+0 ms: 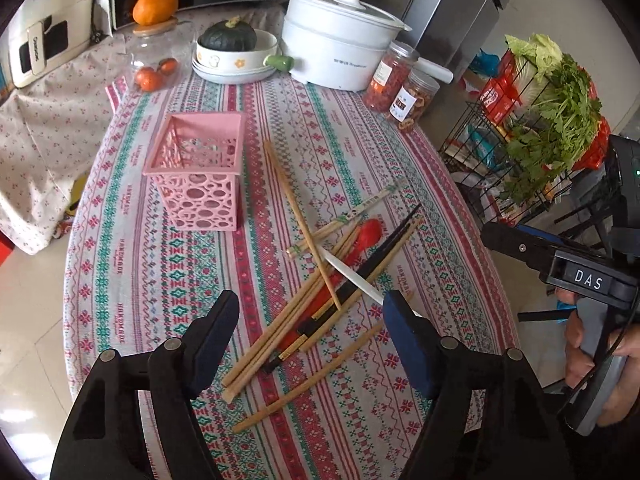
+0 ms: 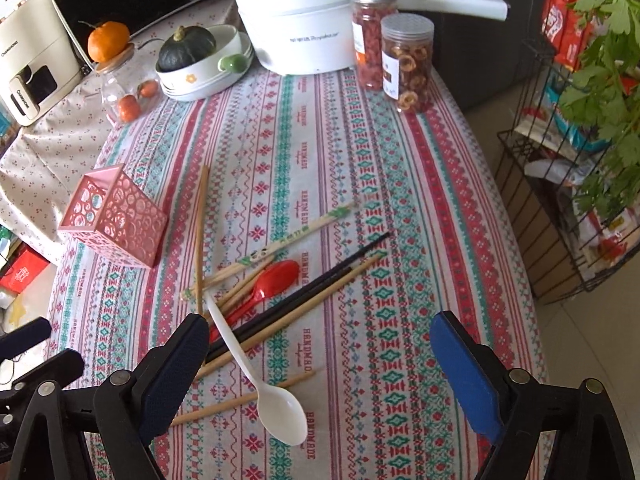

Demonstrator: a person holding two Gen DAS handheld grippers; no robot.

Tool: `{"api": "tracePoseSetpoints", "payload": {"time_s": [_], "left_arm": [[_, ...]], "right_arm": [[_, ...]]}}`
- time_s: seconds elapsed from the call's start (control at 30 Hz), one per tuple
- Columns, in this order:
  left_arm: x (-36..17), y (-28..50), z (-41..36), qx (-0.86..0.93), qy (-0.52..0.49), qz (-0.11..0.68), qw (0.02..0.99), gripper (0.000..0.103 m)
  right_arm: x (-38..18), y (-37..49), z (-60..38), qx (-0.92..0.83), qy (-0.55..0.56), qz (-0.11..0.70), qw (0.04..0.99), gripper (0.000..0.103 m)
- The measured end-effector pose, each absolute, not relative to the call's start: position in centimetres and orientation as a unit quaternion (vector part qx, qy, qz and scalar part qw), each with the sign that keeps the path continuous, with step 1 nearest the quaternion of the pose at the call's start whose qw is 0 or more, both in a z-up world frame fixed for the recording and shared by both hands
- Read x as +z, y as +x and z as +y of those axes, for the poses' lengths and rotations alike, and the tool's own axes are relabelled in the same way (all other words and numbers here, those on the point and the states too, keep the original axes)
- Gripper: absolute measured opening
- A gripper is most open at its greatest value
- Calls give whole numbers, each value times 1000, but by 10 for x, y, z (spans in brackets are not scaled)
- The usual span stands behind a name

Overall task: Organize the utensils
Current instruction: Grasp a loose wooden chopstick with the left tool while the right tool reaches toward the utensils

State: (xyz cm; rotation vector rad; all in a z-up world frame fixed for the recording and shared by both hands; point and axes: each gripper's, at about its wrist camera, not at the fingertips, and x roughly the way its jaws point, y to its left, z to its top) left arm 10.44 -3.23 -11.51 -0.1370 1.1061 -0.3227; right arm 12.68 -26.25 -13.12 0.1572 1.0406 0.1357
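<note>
Between the left tongs (image 1: 308, 332), which stand released with nothing gripped, lies the near end of a loose heap of chopsticks (image 1: 296, 312) on the desk (image 1: 168, 264); the right tongs (image 2: 320, 360) are likewise spread wide and empty, hovering over the white spoon (image 2: 276, 404) close to the desk's near edge. The heap sits in the near middle of the cloth, and the pink basket (image 1: 200, 176), empty as far as I can see, stands apart toward the left edge. I count two spoons, the white one and a red spoon (image 2: 272, 280) half buried under sticks, one black pair (image 2: 320, 284), two pale sticks with green printed ends (image 2: 296, 236), and roughly eight plain wooden ones, though overlaps make that last count unsure. All look light and stiff, so weight should be no trouble; the sticks are thin and round and would likely roll or pivot in a grip, so taking one near its middle, across its length, seems safest. The plastic spoons look smooth and slippery; the handle is the better hold than the bowl. Sticks crossing each other may drag neighbours along when one is lifted. Beyond, at the far edge, stand a white pot (image 1: 336, 48) and two jars (image 2: 392, 44).
</note>
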Motion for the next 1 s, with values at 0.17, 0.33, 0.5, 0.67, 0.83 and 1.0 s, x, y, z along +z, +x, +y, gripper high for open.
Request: {"api": "tracePoseSetpoints", "payload": {"time_s": [0.17, 0.33, 0.5, 0.67, 0.83, 1.0], "left_arm": [[-161, 120, -58, -191, -91, 570, 794, 32], [-189, 130, -73, -193, -99, 587, 780, 23], [-204, 142, -81, -179, -102, 587, 783, 22], [-213, 151, -81, -167, -96, 594, 781, 12], [-210, 148, -80, -169, -83, 594, 782, 6], [-186, 133, -70, -181, -63, 570, 799, 4]], "right_arm": [[-142, 129, -264, 75, 83, 508, 854, 89], [-155, 131, -269, 81, 93, 524, 843, 86], [-163, 133, -274, 69, 93, 531, 840, 86], [-171, 134, -275, 65, 89, 538, 836, 86], [-180, 135, -275, 69, 88, 548, 829, 86], [-187, 138, -281, 67, 96, 556, 823, 79]]}}
